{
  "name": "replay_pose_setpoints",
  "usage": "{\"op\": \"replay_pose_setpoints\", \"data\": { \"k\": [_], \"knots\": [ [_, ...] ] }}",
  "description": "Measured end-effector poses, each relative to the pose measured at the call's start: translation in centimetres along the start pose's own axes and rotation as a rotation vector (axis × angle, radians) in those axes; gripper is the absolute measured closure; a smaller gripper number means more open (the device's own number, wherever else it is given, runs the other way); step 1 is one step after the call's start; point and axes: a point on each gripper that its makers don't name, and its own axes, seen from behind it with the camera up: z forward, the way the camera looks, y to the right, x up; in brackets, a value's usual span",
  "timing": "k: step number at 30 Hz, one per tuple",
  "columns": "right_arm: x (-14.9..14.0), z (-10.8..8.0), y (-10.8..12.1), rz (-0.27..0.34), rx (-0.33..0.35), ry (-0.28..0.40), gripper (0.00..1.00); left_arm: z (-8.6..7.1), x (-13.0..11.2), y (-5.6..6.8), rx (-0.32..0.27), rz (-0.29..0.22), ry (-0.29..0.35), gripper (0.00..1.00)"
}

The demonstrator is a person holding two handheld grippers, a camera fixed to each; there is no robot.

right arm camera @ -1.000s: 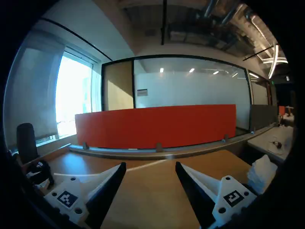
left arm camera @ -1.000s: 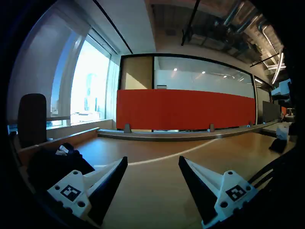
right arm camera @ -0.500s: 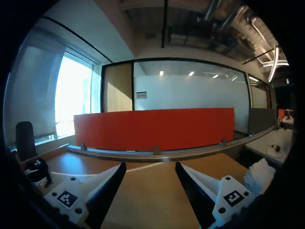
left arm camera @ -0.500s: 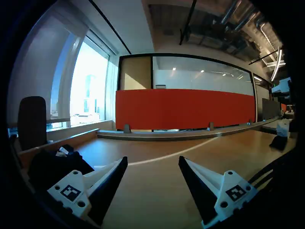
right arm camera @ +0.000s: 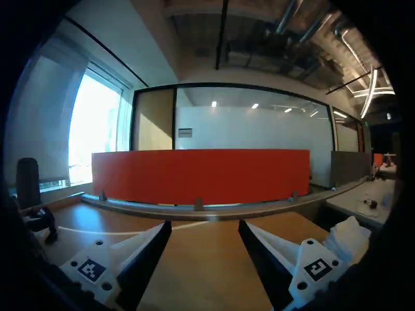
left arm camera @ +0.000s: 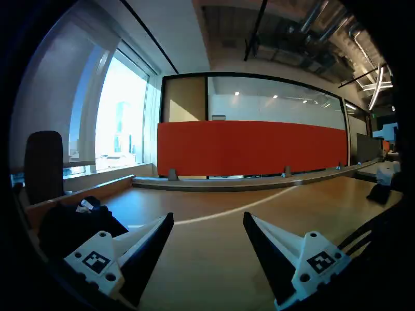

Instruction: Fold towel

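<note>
- Towel: white cloth in a loosely folded stack, at 4 o'clock in the right gripper view. It lies at the edge of the wooden desk, just beyond the finger on that side, and no finger touches it
- Right gripper: fingers spread wide, with nothing between them and bare desk showing in the gap
- Left gripper: fingers spread wide and empty, with bare desk in the gap
- Dark bundle: black heap with a small white tag, at 8 o'clock in the left gripper view. It sits on the desk close beside the finger on that side; whether the two touch cannot be told
- Red partition: upright along the far edge of the desk, at 12 o'clock from both grippers, with a glass wall behind it
- Window: bright, at 10 o'clock in the left gripper view, with a dark chair back at 9 o'clock
- Small white and dark items at 3 o'clock in the left gripper view: too small to identify
</note>
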Motion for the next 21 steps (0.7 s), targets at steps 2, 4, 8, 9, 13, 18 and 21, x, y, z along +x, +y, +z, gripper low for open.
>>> {"op": "replay_pose_setpoints", "data": {
  "k": [2, 4, 8, 9, 13, 18, 21],
  "knots": [
    [-0.8, 0.0, 0.6, -0.005, -0.01, 0.003, 0.0, 0.0, 0.0, 0.0, 0.0, 0.0, 0.0, 0.0],
    [-1.5, 0.0, 1.2, -0.007, -0.017, 0.005, 0.0, 0.0, -0.1, 0.0, 0.0, 0.0, 0.0, 0.0],
    [-2.8, -0.1, 2.1, 0.002, -0.029, 0.014, 0.0, 0.0, -0.1, 0.0, 0.0, 0.0, 0.0, 0.0],
    [-3.1, -0.2, 2.3, 0.006, -0.031, 0.016, 0.0, 0.0, -0.1, 0.0, 0.0, 0.0, 0.0, 0.0],
    [-4.3, -0.4, 2.9, 0.021, -0.034, 0.021, 0.0, 0.0, -0.2, 0.0, 0.0, 0.001, 0.0, 0.0],
    [-6.4, -0.7, 3.3, 0.023, -0.025, 0.013, 0.0, 0.0, -0.2, 0.0, 0.0, 0.001, 0.001, 0.0],
    [-7.4, -0.8, 3.5, 0.031, -0.022, 0.004, 0.0, 0.0, -0.2, 0.0, 0.0, 0.0, 0.001, 0.0]
  ]
}}
